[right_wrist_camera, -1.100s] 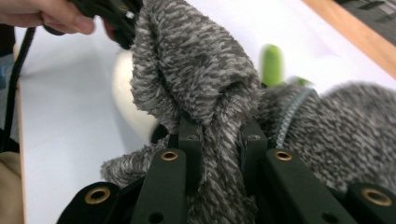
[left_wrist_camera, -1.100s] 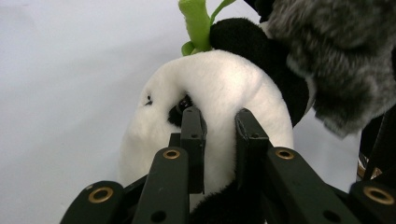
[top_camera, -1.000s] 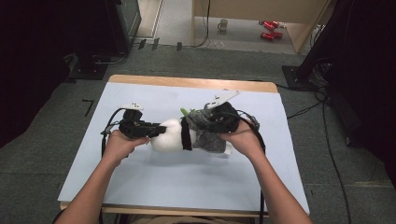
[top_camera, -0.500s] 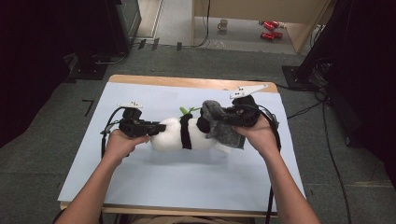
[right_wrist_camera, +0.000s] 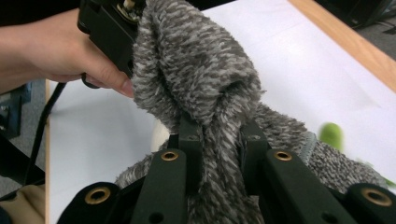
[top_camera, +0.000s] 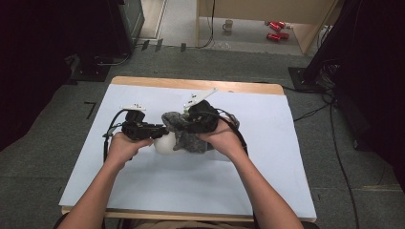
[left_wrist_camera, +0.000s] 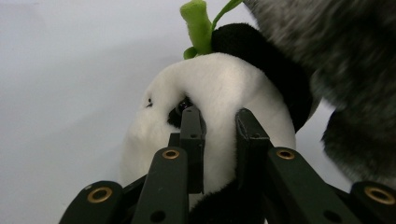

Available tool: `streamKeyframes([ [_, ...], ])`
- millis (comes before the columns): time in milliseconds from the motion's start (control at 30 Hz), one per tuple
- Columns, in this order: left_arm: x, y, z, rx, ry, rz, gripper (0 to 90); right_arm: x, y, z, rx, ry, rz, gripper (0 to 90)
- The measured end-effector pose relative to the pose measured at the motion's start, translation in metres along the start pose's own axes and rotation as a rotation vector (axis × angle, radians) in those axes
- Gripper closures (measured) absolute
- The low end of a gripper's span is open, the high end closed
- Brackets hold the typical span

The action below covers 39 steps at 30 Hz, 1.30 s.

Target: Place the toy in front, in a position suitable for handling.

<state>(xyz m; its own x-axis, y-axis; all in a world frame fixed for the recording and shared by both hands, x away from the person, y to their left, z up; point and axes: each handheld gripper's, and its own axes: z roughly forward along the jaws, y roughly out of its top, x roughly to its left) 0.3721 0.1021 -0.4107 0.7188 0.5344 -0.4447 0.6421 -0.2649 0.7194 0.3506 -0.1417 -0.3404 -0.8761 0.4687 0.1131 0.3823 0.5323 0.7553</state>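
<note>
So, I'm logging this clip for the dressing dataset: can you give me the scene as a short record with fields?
surface: table with a pale blue cover
toy: panda plush, white and black, green sprig on top
garment: grey fuzzy cloth, bunched over the plush
left gripper: jaws pinch the plush's white fur
right gripper: jaws clamped on a fold of the cloth
contact: cloth lies against the plush's black part
beyond table: a mug on the floor

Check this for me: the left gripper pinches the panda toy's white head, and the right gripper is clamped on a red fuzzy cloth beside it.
One thing is wrong: the colour. The right gripper view shows the right gripper clamped on a grey fuzzy cloth, not a red one. The rest holds: the left gripper pinches the panda toy at its white head, with the cloth right beside it.
</note>
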Motion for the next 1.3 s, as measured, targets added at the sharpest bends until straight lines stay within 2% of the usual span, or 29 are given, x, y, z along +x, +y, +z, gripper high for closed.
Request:
streamKeyframes([
  [233, -0.001, 0.000, 0.000, 0.001, 0.005, 0.003, 76.9, 0.004, 0.000, 0.028, 0.058, 0.001, -0.012, 77.6],
  [400, -0.001, 0.000, 0.000, 0.002, 0.004, 0.009, 76.8, -0.001, -0.007, 0.028, 0.065, -0.004, 0.000, 77.7],
  [600, 0.000, 0.000, 0.000, -0.002, -0.001, 0.013, 76.9, -0.011, -0.018, 0.008, 0.074, -0.040, 0.019, 77.7],
  [900, 0.000, 0.001, 0.000, 0.002, 0.000, 0.021, 76.9, -0.029, -0.039, -0.034, 0.034, -0.095, 0.069, 77.8],
  [1300, 0.001, 0.001, 0.001, 0.001, -0.002, 0.017, 76.8, -0.043, -0.065, -0.065, 0.000, -0.123, 0.106, 77.7],
])
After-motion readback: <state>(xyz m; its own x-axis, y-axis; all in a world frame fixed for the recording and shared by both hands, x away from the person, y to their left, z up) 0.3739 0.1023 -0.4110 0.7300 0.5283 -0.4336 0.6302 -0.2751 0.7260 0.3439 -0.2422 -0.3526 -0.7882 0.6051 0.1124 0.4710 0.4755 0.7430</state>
